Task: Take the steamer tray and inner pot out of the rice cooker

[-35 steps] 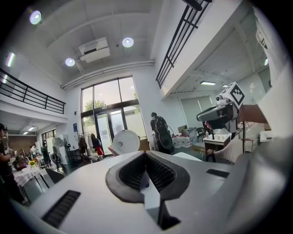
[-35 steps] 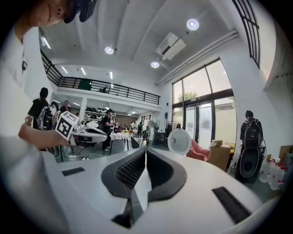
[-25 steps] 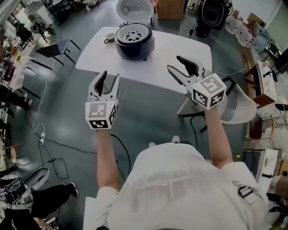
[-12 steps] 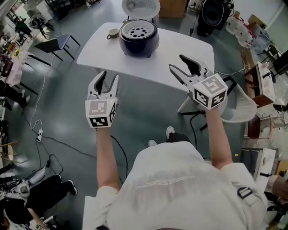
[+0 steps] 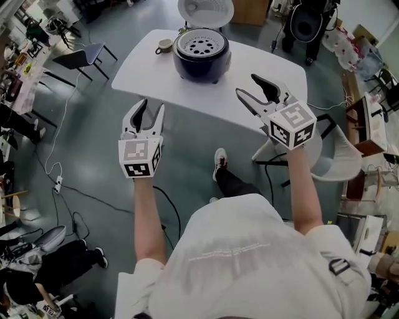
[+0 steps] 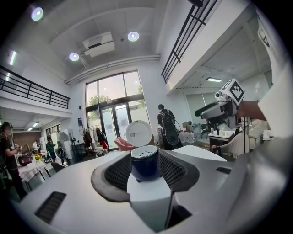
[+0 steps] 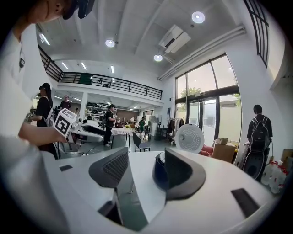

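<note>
One round dark-blue rice cooker (image 5: 201, 59) sits on one white table (image 5: 268, 65) with rounded corners, upper centre of the head view. Its round white lid (image 5: 206, 11) is up. One white perforated steamer tray (image 5: 201, 43) sits in its top; inner pot hidden. One small cup (image 5: 164, 45) just left of the cooker. Two grippers, both well short of the cooker. Left gripper (image 5: 151, 107): jaws wide, empty. Right gripper (image 5: 247, 86): jaws wide, just been opening, nothing between them. Dark ribbed pads (image 7: 114, 167).
</note>
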A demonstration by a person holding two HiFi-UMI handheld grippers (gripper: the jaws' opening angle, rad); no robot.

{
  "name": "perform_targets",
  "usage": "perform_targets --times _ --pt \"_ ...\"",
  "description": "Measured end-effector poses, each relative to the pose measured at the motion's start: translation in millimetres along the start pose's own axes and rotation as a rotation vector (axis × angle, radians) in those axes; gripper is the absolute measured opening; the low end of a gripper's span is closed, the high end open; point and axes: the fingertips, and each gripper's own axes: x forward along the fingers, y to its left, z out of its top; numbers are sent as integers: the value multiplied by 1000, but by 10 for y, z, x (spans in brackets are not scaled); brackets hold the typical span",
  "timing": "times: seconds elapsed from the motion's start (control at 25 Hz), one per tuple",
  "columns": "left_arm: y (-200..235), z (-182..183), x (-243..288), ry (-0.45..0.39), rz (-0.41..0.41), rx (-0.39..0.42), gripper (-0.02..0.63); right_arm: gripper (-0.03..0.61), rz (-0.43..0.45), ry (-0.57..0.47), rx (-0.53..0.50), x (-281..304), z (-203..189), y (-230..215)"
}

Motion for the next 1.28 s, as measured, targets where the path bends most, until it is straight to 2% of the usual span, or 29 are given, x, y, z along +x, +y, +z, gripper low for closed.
perform_targets --times 0.44,0.64,0.88,1.0,1.08,1.28 --pt "681 -29 883 44 32 -7 210 288 94 40 3 1206 -87 -623" --pt "785 87 1424 59 26 -10 212 298 138 66 6 1612 -138 -1057" --pt "832 150 2105 98 -19 -5 213 299 154 73 38 2023 -218 -1586" --pt "753 191 2419 109 -77 16 213 299 148 76 64 2155 -317 -1816" --pt "629 167 2564 131 -149 29 221 299 133 84 87 2170 -388 -1887" --pt "232 -13 2888 227 -432 115 250 299 75 112 141 2124 -562 -1934"
